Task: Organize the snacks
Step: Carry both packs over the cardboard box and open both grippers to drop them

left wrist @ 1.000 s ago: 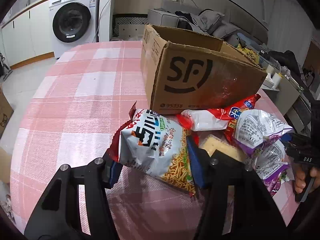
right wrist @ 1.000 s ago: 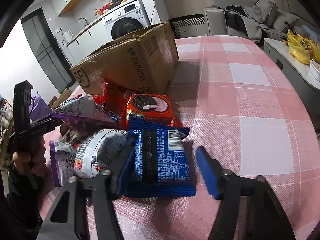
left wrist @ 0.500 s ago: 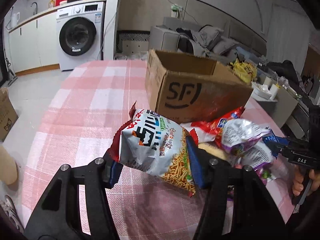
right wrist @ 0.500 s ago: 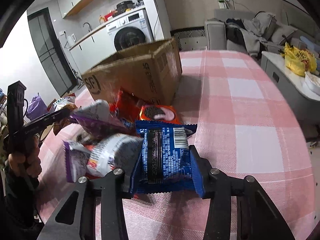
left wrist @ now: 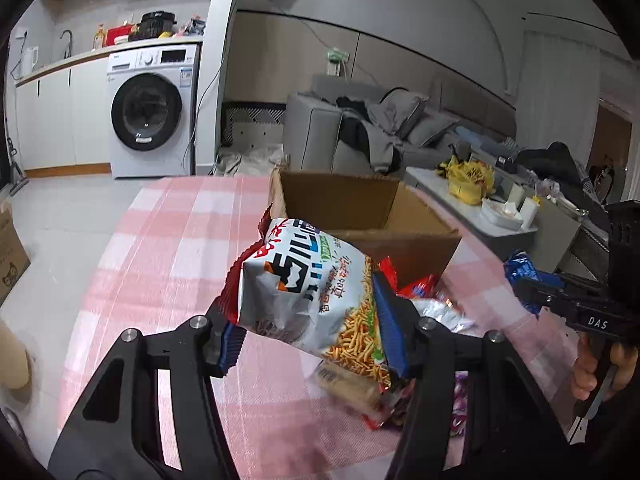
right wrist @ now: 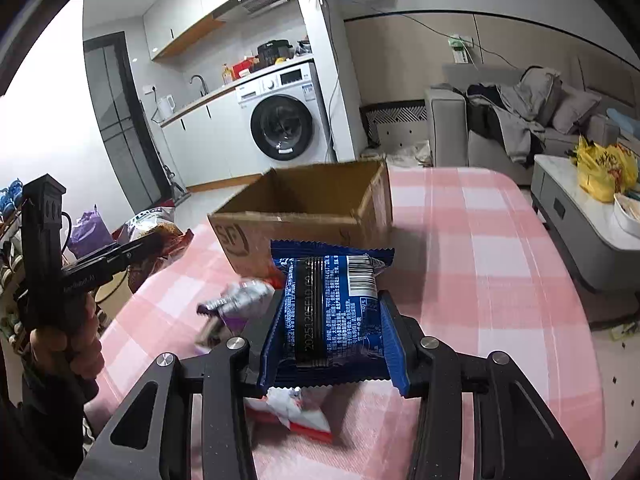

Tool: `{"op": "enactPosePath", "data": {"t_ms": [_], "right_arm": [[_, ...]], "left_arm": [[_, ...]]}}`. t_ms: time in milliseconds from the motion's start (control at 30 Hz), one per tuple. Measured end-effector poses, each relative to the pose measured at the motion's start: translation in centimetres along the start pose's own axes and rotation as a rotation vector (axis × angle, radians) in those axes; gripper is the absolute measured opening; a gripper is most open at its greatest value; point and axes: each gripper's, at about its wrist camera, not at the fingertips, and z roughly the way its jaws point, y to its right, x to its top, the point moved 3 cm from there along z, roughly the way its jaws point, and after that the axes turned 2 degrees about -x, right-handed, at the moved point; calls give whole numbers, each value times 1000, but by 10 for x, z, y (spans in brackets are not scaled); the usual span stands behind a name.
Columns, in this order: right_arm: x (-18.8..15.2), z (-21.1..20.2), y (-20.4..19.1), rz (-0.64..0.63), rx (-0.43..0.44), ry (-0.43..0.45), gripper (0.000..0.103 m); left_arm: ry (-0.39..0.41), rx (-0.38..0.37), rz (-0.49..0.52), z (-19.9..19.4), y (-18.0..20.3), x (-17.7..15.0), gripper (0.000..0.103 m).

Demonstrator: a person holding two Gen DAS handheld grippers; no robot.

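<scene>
Pointing boxward lengthwise, blue packet (right wrist: pixel 331 312)

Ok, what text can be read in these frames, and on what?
"DAS": on the right gripper, seen in the left view.
"SF", partly hidden: on the box.
"2025120", then unclear: on the blue packet.
Chinese print on the noodle bag: large, but I can't transcribe it.
Small print on the blue packet and the washer labels: too small to read.

black left claw (left wrist: pixel 310 336), blue pads (left wrist: pixel 390 328), silver screws (left wrist: pixel 424 323), right claw (right wrist: pixel 332 344) alike, white "das" lettering
</scene>
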Motion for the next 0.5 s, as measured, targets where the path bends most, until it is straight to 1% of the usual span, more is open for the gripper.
{"op": "enactPosePath", "data": {"t_ms": [300, 500], "right_arm": [[31, 5, -7, -14, 8, 22, 44], [47, 16, -7, 3, 14, 22, 44]], "left_arm": [[31, -2, 9, -11, 16, 28, 54], [35, 9, 22, 0, 21, 49, 54]]}}
